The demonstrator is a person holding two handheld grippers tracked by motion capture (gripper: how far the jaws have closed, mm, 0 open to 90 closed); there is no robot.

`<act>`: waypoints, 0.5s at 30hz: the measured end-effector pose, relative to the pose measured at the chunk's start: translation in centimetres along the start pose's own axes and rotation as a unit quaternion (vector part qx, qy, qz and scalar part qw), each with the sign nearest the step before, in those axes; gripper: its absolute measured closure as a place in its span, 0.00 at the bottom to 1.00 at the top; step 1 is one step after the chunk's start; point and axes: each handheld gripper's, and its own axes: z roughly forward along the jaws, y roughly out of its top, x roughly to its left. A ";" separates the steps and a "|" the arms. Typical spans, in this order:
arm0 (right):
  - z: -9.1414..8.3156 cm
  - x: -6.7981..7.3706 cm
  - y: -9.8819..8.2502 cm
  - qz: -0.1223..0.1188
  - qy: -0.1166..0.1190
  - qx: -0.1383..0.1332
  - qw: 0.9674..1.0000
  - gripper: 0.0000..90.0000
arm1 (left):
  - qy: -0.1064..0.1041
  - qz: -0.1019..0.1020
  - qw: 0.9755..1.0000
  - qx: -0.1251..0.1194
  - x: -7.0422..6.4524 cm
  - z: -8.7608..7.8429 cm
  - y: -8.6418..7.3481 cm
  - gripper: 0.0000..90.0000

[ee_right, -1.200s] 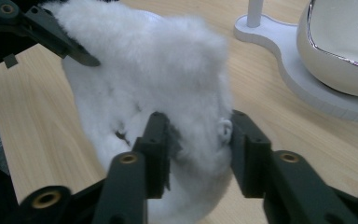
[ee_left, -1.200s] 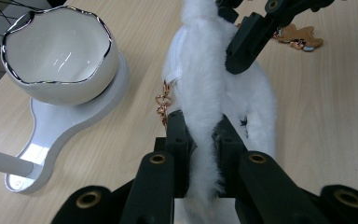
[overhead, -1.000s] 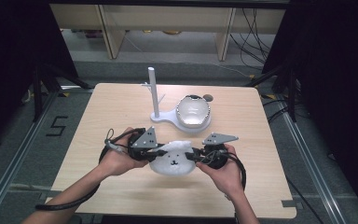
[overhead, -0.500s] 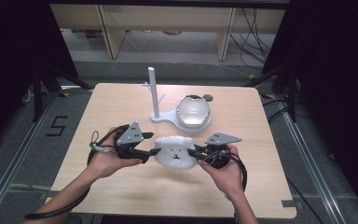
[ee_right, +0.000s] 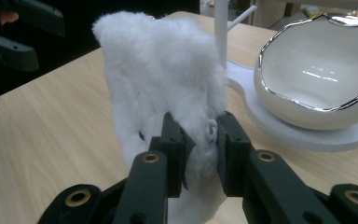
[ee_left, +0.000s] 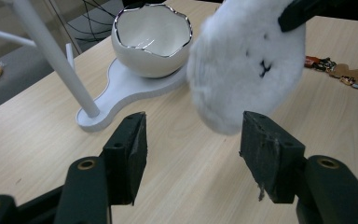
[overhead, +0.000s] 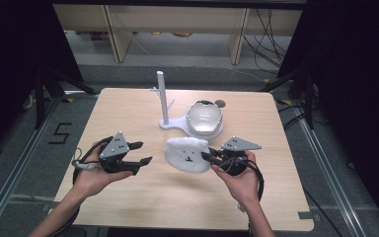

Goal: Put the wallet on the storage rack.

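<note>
- The right gripper point(overhead: 208, 157) clamps one edge of a white fluffy pouch point(overhead: 187, 154) bearing a small stitched face, holding it just above the middle of the table point(overhead: 128, 207); in the right gripper view the black jaws pinch the fur point(ee_right: 168, 79) between them.
- The left gripper point(overhead: 140, 153) sits apart from the pouch, toward the table's left edge; its jaws have just been opening and stand wide with nothing between them.
- Toward the table's far edge stands a white stand point(overhead: 164, 101) with an upright post, and a glossy egg-shaped bowl point(overhead: 205, 118) rests on its base.
</note>
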 end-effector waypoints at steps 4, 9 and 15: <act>-0.1 -0.2 0.3 -0.004 -0.008 -0.006 1.000 0.85 | 0.013 -0.012 1.000 0.001 0.2 -0.5 -1.3 0.46; -0.2 -0.3 0.6 -0.002 -0.007 -0.016 1.000 0.85 | 0.024 -0.023 0.999 0.004 0.4 -0.3 -2.5 0.46; -0.3 -0.5 0.8 -0.002 -0.015 -0.023 1.000 0.85 | 0.027 -0.039 0.999 0.002 0.3 -0.2 -3.4 0.45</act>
